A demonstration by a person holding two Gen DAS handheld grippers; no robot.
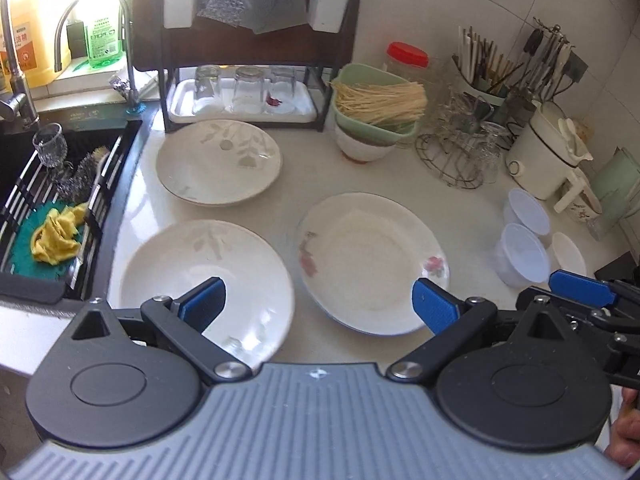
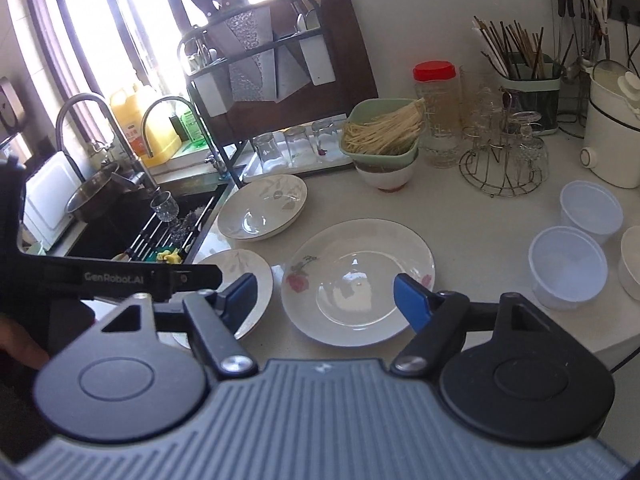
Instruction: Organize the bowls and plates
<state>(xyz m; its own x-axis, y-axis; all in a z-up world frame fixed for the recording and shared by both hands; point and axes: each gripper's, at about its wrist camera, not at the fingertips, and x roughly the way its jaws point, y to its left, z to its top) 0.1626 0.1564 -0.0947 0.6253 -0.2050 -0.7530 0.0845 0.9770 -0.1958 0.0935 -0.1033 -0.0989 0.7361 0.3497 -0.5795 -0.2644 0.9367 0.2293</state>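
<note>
1. Plates sit on the pale countertop [image 1: 460, 200] in front of me: a rose-patterned plate [image 1: 372, 260] in the middle, a leaf-patterned plate [image 1: 208, 276] just left of it by the sink [image 1: 60, 184], and a second leaf-patterned plate [image 1: 218, 160] behind that one.
2. Stacked bowls [image 1: 372, 128] stand at the back, the green top one holding dry noodles [image 1: 380, 100].
3. Two clear plastic tubs [image 2: 568, 264] lie right of the rose plate, with a small white bowl [image 1: 568, 254] beside them.
4. My left gripper [image 1: 320, 304] hovers above the near plates, jaws wide and empty.
5. My right gripper [image 2: 326, 300] hangs over the rose plate, jaws fairly wide, nothing between them.
6. Upturned glasses [image 1: 248, 88] rest on a white tray [image 1: 240, 114] under the dark rack [image 1: 248, 20].
</note>
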